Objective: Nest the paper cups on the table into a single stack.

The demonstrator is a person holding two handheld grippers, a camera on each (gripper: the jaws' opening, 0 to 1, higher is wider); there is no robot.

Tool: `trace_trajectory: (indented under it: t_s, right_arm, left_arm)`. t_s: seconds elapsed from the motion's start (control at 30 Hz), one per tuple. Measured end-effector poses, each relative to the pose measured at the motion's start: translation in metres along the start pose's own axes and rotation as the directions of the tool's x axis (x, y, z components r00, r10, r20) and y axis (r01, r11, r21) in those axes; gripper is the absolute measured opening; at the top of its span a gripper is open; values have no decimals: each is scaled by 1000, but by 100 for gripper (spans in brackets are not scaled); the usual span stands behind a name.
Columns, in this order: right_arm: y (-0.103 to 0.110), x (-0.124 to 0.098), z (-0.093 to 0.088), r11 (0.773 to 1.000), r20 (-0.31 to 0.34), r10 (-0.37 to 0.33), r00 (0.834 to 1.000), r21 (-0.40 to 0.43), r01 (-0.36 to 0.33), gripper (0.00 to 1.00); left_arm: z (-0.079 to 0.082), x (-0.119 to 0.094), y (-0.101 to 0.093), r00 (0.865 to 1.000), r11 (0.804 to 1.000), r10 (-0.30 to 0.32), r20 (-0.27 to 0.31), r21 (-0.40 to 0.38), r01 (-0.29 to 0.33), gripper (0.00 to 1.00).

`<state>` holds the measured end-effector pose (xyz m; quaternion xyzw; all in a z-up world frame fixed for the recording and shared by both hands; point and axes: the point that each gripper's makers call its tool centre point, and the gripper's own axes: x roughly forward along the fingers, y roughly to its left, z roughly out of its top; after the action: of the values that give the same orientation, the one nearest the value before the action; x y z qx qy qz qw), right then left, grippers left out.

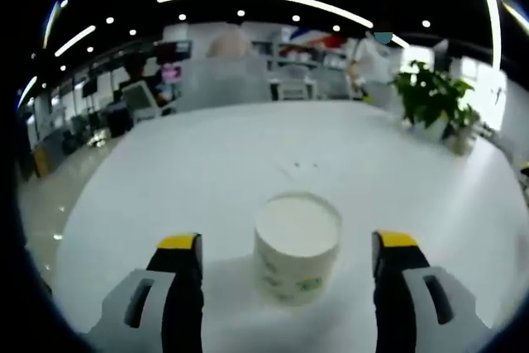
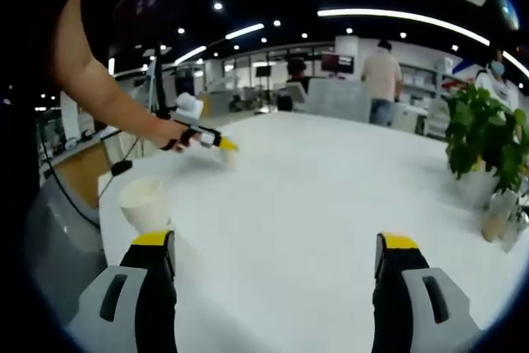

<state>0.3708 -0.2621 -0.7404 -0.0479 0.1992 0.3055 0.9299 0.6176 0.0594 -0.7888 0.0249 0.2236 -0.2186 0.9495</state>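
A white paper cup with green print stands upright on the white table, open end up. It sits between the wide-apart jaws of my left gripper, touching neither one. In the right gripper view, a second plain paper cup stands just beyond the left fingertip of my right gripper. That gripper is open with nothing between its jaws. Farther left, a person's hand holds the left gripper low over the table. The cup at its jaws is too blurred to make out.
A potted green plant stands near the table's far right edge and appears again as a potted plant in the right gripper view. People, desks and monitors lie beyond the table. A bare forearm crosses the upper left.
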Motion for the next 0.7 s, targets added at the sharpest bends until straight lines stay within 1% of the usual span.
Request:
trace_trajectory:
  t_s: [0.1, 0.17, 0.2, 0.23, 0.3, 0.4, 0.47, 0.53, 0.6, 0.7]
  right_arm:
    - [0, 2, 1, 1000, 2, 2, 1000, 2, -2, 99]
    - [1, 3, 1, 1000, 1, 4, 1000, 3, -4, 99]
    - [1, 3, 1, 1000, -1, 5, 1000, 3, -5, 99]
    - [2, 3, 1, 1000, -1, 5, 1000, 2, -5, 99]
    - [3, 3, 0, 1000, -3, 9, 1000, -2, -9, 99]
    - [4, 2, -1, 1000, -6, 9, 1000, 2, -9, 99]
    - [5, 2, -2, 1000, -8, 7, 1000, 14, -7, 98]
    - [6, 1, -2, 1000, -9, 10, 1000, 14, -10, 98]
    - [7, 1, -2, 1000, -10, 11, 1000, 8, -11, 98]
    - [8, 1, -2, 1000, -11, 10, 1000, 12, -10, 98]
  left_arm:
    - [1, 2, -2, 1000, 1000, -8, 3, -2, 8, 81]
    - [0, 3, -6, 1000, 999, -28, -2, 23, 28, 78]
    - [-3, 5, -7, 999, 998, -30, -22, 47, 31, 76]
    - [-3, 5, -8, 999, 998, -29, -26, 49, 30, 74]
    - [-1, 6, -9, 999, 998, -38, -18, 51, 39, 71]
    - [2, 8, -8, 999, 998, -42, -6, 53, 42, 65]
    - [3, 8, -9, 999, 997, -46, -6, 66, 46, 55]
    - [3, 7, -10, 998, 994, -56, -7, 91, 57, 41]
    - [5, 8, -10, 998, 994, -59, 4, 93, 58, 40]
    - [5, 7, -12, 998, 993, -67, -1, 94, 67, 40]
